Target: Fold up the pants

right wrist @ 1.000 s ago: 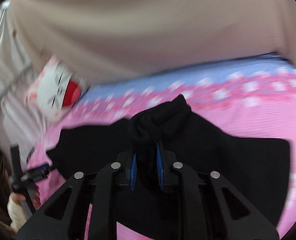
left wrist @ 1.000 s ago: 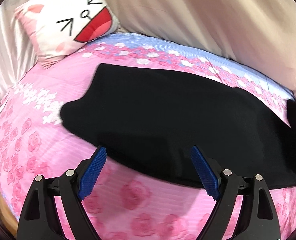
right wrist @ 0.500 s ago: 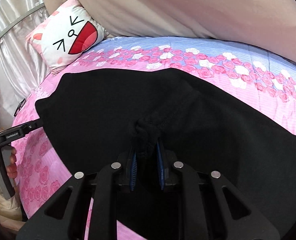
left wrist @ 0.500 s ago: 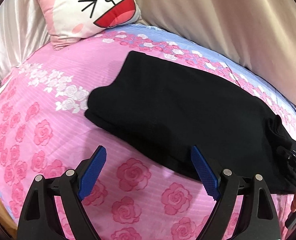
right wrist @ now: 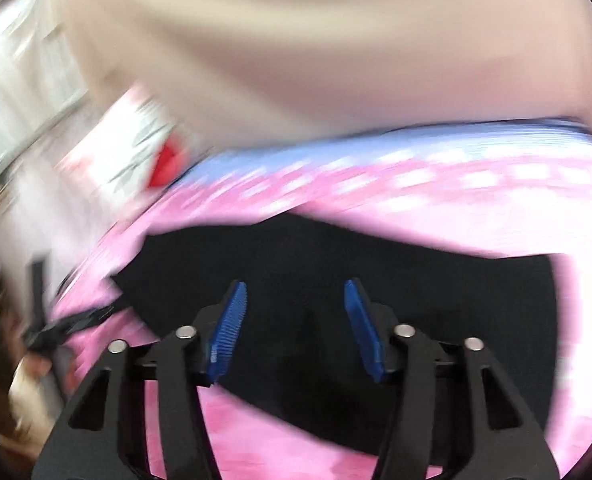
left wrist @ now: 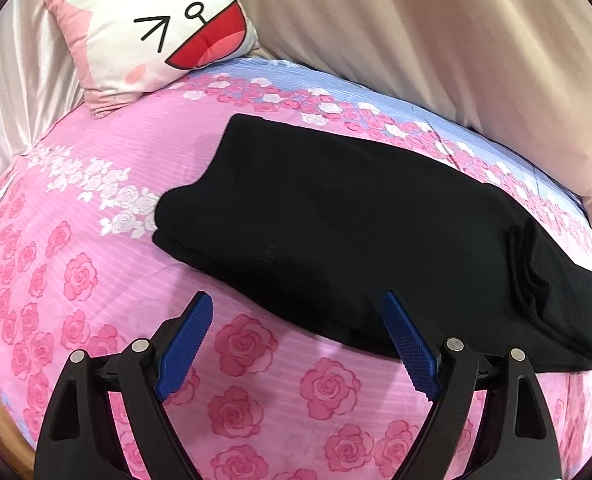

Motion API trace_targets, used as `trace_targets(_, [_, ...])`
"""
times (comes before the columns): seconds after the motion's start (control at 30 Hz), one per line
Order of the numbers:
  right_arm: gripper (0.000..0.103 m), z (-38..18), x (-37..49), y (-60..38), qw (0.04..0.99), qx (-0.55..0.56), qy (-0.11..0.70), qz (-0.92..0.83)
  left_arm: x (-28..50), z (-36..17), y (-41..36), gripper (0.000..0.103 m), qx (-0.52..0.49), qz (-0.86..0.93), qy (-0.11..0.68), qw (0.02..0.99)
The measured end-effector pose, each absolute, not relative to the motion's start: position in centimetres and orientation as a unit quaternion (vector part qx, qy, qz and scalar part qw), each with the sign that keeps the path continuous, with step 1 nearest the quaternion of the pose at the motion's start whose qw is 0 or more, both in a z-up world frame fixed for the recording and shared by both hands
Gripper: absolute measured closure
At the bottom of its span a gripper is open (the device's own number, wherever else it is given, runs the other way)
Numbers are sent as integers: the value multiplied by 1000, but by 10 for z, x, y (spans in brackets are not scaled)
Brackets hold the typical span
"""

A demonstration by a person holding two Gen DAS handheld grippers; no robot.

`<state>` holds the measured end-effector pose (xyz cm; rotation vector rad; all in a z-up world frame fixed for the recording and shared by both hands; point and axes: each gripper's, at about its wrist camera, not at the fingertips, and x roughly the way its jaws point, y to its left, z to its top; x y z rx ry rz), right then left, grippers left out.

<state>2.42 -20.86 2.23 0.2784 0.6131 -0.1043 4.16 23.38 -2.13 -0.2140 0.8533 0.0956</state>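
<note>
Left wrist view, black pants [left wrist: 355, 232] folded flat on rose-print bed [left wrist: 76, 280], left tongs [left wrist: 297, 340] spread wide and empty at their near edge, right tongs [right wrist: 292, 324] just opening, nothing gripped, over pants.

One pair of black pants [left wrist: 347, 232], folded, on one bed sheet [left wrist: 76, 240] with pink roses. One cat-face pillow [left wrist: 156, 32] at the head of the bed. One beige curtain [left wrist: 435, 32] behind. Two grippers: one left gripper [left wrist: 297, 342] and one right gripper [right wrist: 294, 326], each with two blue pads [left wrist: 184, 346]. In the blurred right view, one hand [right wrist: 36, 368], hard to make out.
</note>
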Motion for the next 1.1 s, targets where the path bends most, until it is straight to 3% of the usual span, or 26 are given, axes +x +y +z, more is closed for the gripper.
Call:
trace_targets(0.1, [74, 8, 12, -278, 924, 180, 301, -155, 44, -24, 235, 18, -107, 53, 415, 902])
trace_targets(0.2, [75, -32, 32, -291, 901, 167, 369, -154, 46, -28, 236, 18, -114, 59, 420, 898])
trace_targets(0.33, [74, -24, 47, -254, 911, 71, 368, -175, 41, -30, 236, 18, -120, 61, 426, 895])
trace_targets(0.47, [75, 2, 55, -234, 933, 115, 325, -100, 35, -28, 235, 18, -110, 66, 425, 896])
trace_targets(0.6, [74, -46, 110, -190, 913, 99, 392, -57, 34, -28, 232, 18, -112, 62, 425, 896])
trace_targets(0.7, [74, -45, 119, -133, 922, -23, 378, -78, 33, -26, 225, 18, -102, 58, 424, 898])
trace_targets(0.87, [75, -34, 130, -87, 930, -27, 365, -23, 33, -26, 228, 18, -94, 67, 425, 898])
trace_targets(1.0, [75, -49, 147, -50, 918, -128, 374, -32, 32, -30, 244, 18, -107, 89, 430, 892])
trace_targets(1.1, [75, -28, 136, -54, 930, -100, 354, -20, 28, -32, 261, 18, -120, 109, 430, 888])
